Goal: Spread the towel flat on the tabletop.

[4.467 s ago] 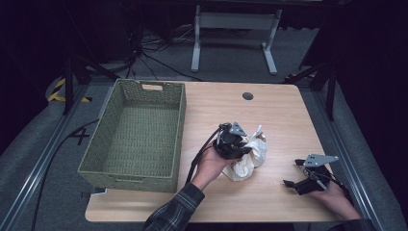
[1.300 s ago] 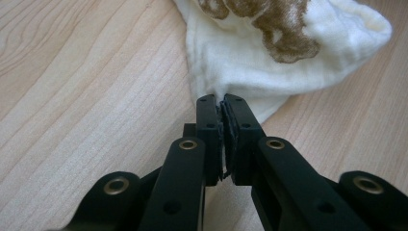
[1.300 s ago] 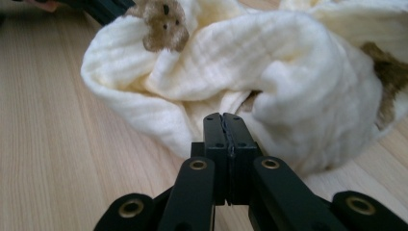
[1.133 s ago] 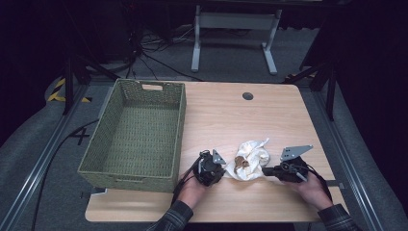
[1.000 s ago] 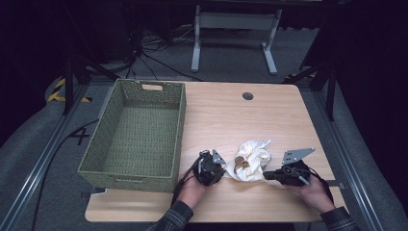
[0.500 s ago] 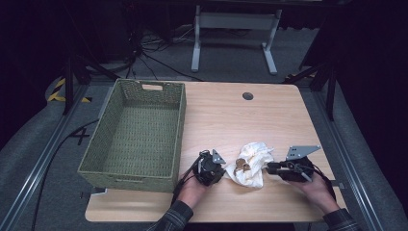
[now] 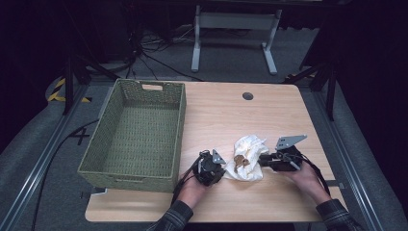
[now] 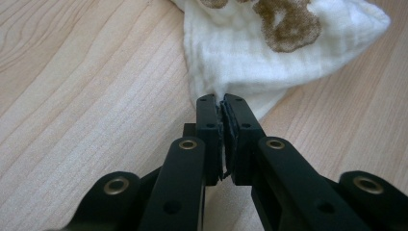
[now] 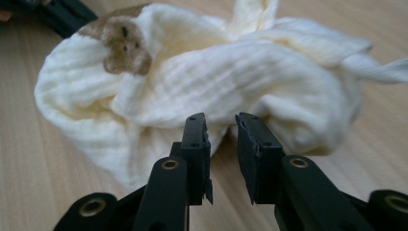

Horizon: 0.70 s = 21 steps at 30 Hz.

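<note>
Lying crumpled on the tabletop between both grippers, the cloth is being pinched at its edge by the left gripper, seemingly; the right gripper, jaws apart, is facing its opposite side

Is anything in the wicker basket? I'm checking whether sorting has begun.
No, the green wicker basket shows a bare woven floor in the high view, and the cream cloth lies on the table beside it.
</note>
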Each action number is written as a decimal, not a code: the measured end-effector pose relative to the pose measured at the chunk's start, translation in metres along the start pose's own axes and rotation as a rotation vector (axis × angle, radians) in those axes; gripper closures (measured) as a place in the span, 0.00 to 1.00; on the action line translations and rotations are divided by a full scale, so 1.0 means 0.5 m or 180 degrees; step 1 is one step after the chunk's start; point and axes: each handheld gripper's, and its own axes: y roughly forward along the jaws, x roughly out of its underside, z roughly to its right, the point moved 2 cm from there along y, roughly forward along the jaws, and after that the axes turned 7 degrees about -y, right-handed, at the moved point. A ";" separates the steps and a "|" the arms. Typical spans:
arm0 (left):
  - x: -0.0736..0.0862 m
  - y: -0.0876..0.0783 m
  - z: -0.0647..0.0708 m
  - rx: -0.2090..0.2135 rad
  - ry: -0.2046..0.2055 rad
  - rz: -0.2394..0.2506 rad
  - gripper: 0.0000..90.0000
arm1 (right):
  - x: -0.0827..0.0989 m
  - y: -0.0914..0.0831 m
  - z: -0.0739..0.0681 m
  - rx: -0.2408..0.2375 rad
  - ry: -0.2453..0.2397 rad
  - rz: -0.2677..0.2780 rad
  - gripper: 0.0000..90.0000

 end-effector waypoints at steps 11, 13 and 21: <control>0.000 0.001 0.002 -0.0012 0.0003 0.0012 0.95 | 0.005 0.021 -0.015 -0.0019 -0.0057 -0.0177 0.99; 0.000 0.001 0.002 -0.0015 0.0013 0.0006 0.95 | 0.007 0.008 -0.012 0.0002 -0.0050 -0.0121 1.00; 0.000 0.001 0.004 -0.0043 0.0006 0.0011 0.96 | 0.050 -0.060 -0.013 0.0105 0.0089 -0.0040 1.00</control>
